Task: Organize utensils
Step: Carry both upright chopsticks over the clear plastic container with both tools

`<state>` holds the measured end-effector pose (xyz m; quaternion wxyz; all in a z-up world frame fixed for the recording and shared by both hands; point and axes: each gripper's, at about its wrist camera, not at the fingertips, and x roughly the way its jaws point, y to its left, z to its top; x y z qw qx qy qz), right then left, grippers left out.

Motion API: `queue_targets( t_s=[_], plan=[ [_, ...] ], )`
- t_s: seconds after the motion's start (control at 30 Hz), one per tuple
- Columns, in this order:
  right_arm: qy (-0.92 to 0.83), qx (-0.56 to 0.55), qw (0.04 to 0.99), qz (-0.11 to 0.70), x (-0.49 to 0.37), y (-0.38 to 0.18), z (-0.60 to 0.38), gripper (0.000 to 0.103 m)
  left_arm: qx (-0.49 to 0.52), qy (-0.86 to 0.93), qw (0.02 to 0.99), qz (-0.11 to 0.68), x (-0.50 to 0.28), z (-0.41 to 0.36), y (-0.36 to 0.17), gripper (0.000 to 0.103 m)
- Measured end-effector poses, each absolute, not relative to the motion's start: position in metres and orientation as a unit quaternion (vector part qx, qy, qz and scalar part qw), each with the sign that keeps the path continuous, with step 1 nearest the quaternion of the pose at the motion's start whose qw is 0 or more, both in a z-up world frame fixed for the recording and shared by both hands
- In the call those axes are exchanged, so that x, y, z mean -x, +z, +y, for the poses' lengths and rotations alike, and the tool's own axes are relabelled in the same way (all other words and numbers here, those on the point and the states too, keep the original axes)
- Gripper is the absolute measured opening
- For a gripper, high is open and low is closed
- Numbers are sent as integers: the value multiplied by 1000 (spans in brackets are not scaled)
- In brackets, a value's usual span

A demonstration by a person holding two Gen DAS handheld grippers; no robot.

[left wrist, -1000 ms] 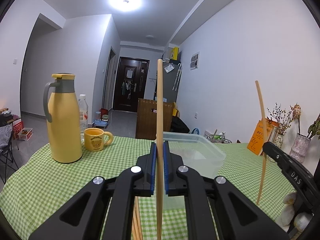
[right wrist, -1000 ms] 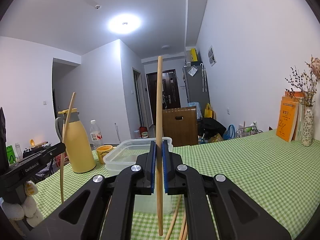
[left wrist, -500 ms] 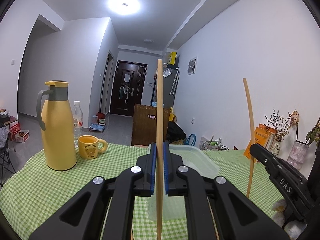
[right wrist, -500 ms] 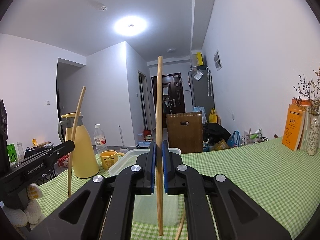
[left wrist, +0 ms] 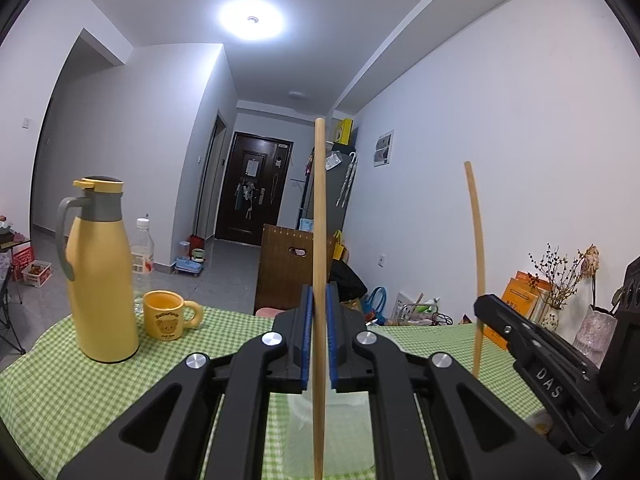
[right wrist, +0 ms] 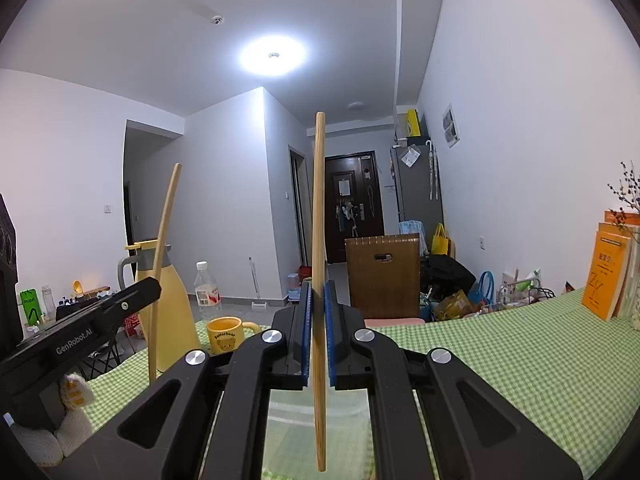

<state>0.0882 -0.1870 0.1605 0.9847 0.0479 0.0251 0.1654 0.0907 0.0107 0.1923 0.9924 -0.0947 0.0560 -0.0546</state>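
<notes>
My left gripper [left wrist: 319, 312] is shut on a wooden chopstick [left wrist: 319, 216] that stands upright between its blue pads. My right gripper [right wrist: 318, 308] is shut on a second upright wooden chopstick [right wrist: 319, 216]. Each gripper shows in the other's view: the right one [left wrist: 486, 308] with its chopstick [left wrist: 476, 264] at the left wrist view's right, the left one [right wrist: 154, 286] with its chopstick [right wrist: 162, 264] at the right wrist view's left. A clear plastic container [left wrist: 328, 432] lies on the green checked tablecloth [left wrist: 80, 384] just below both grippers; it also shows in the right wrist view [right wrist: 296, 424].
A tall yellow thermos jug [left wrist: 100, 272], a clear water bottle [left wrist: 142, 256] and a yellow mug [left wrist: 168, 314] stand at the table's far left. Orange books [right wrist: 608, 276] and vases with dried flowers [left wrist: 592, 332] stand at the far right by the wall.
Both grippers have risen and tilted up with their chopsticks still held; the table and container now sit lower in both views, and the loose chopsticks seen below earlier are out of sight.
</notes>
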Motion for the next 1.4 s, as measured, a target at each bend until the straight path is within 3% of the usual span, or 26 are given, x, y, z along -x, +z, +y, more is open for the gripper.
queue_targets(
  t_s=[0.53,1.4],
  plan=[
    [182,-47,981,44,-145,164,-185,6,106,-75,990,53,-152,3,206,4],
    [209,-41,972,99,-184,112,-174,6,85,-86,989,81,-210,4,131,4]
  ],
)
